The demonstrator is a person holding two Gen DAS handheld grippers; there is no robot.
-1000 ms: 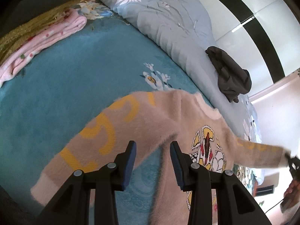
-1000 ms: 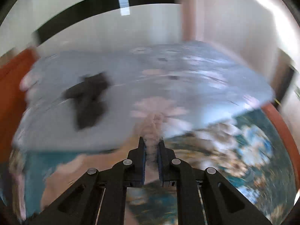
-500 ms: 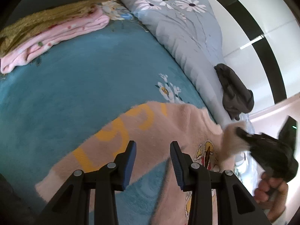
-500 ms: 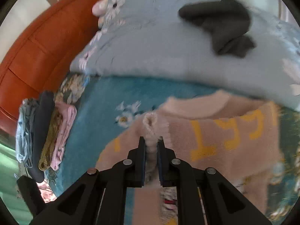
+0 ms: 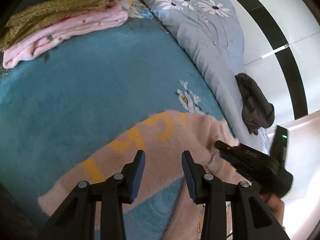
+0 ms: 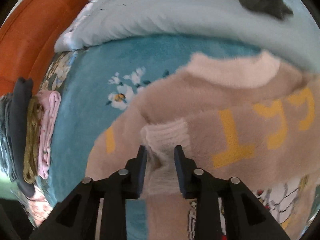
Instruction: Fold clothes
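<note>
One fuzzy beige-pink knit sweater with yellow letters [image 6: 230,124] lies flat mid-bed on the plush teal floral bedspread [image 5: 90,92]; collar toward the quilt side, one sleeve folded across the chest, ribbed pale cuff [image 6: 166,136] on top. Printed crest partly visible on the front.

Right tool [image 6: 160,160]: jaws parted, cuff and sleeve fabric sit between them; the fabric looks loose, though blur at the pads makes contact hard to call. Left tool [image 5: 163,166]: jaws wide apart, nothing between, hovering over the other sleeve, which runs out toward the near bed edge.

Far side: one grey daisy-print quilt [image 5: 210,40], bunched along the edge, one dark grey crumpled garment [image 5: 254,106] on it. Headboard end: one stack of folded clothes [image 6: 40,136], pink fleece nearest, olive knit next, darker layers beyond. Bare bedspread between sweater and stack.
</note>
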